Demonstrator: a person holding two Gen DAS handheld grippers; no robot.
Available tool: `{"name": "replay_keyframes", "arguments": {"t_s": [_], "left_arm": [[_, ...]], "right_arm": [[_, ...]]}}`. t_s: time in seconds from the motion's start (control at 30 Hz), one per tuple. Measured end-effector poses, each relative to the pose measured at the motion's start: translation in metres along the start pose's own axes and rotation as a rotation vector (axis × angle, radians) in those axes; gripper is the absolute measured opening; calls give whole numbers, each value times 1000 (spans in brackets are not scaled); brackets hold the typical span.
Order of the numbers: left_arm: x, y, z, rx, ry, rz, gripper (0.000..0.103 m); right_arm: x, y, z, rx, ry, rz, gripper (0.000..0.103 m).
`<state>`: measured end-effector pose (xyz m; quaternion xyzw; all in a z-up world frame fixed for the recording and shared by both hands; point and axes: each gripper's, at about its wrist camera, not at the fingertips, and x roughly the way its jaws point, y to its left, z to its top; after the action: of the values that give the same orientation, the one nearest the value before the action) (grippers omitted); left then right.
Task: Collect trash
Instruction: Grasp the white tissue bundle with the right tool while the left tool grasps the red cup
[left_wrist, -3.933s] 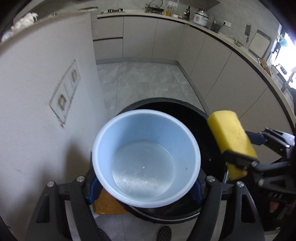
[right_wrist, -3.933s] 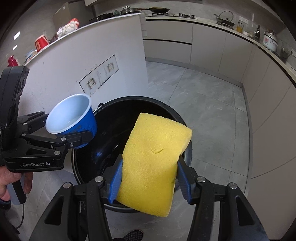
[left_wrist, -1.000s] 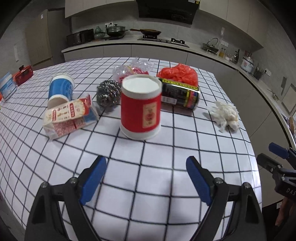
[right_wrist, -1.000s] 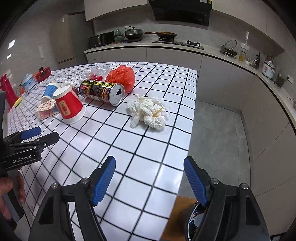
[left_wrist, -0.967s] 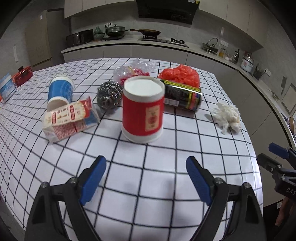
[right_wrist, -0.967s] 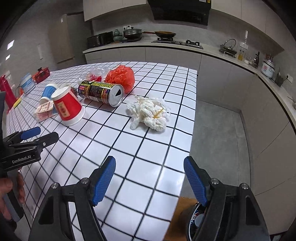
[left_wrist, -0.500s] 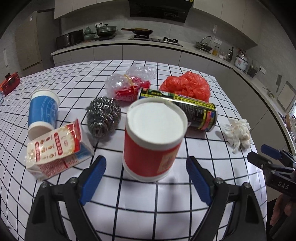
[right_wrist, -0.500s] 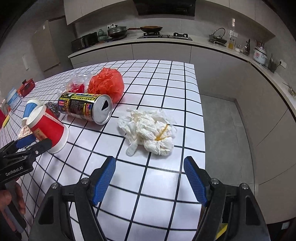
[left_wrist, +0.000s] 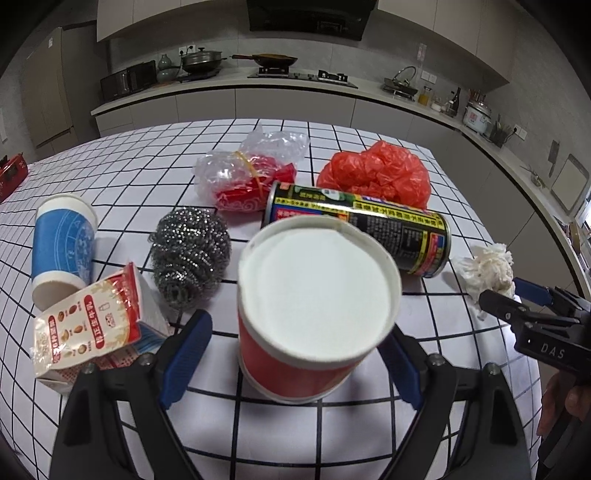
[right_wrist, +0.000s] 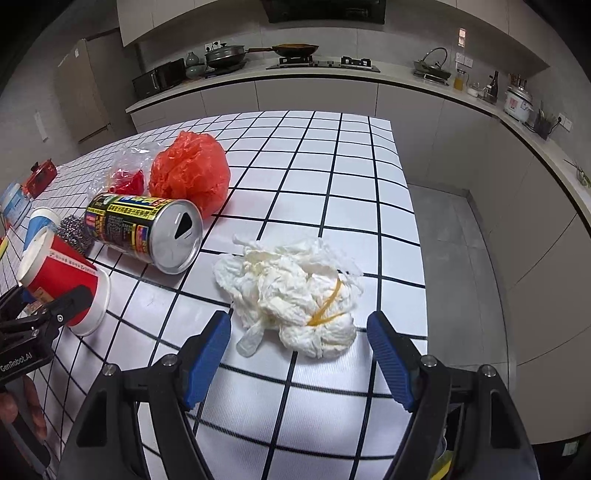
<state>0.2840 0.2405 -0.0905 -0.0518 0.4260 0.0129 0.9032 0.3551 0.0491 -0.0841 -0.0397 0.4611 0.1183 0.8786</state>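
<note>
An upside-down red paper cup (left_wrist: 314, 310) stands on the checked table between the open fingers of my left gripper (left_wrist: 295, 354); it also shows in the right wrist view (right_wrist: 62, 280). A white crumpled wad with a yellow rubber band (right_wrist: 295, 291) lies just ahead of my open right gripper (right_wrist: 299, 354), near the table's right edge; it also shows in the left wrist view (left_wrist: 487, 269). Neither gripper touches anything.
On the table lie a black-and-yellow can (left_wrist: 358, 229) on its side, a red plastic bag (left_wrist: 376, 177), a clear bag with red contents (left_wrist: 251, 173), a steel scourer (left_wrist: 190, 254), a blue cup (left_wrist: 62, 247) and a small carton (left_wrist: 88, 328). The table edge (right_wrist: 417, 258) drops to the floor at right.
Both grippers moved forward and down over the table. The red cup now sits between the left fingers, and the white wad is close before the right fingers. Earlier a blue cup and sponge were held over the bin.
</note>
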Motion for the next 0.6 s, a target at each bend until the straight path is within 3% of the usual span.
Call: {"name": "replay_keyframes", "arguments": {"t_s": [0.23,0.3,0.33,0.37,0.5,0.6], "left_arm": [[6,4,5,-6,10,7,89],[10,6,7,-15,20,6,83],[13,8,6,-22,27,-1,73],[15,9,6,-26,31,-6,67],[12,6,4,-24,17,-8,63],[7,1,2,-25,7,-26,61]], "right_arm": [[17,2,10,-4,6,-2,78],[19,4,13,-10,3,3,77],[19,5,14,-16,-1,0,72],[19,7,13,-29,-10,-16,61],[12,5,10,-36,-26,3,52],[2,1,5,-32,-39,8,51]]}}
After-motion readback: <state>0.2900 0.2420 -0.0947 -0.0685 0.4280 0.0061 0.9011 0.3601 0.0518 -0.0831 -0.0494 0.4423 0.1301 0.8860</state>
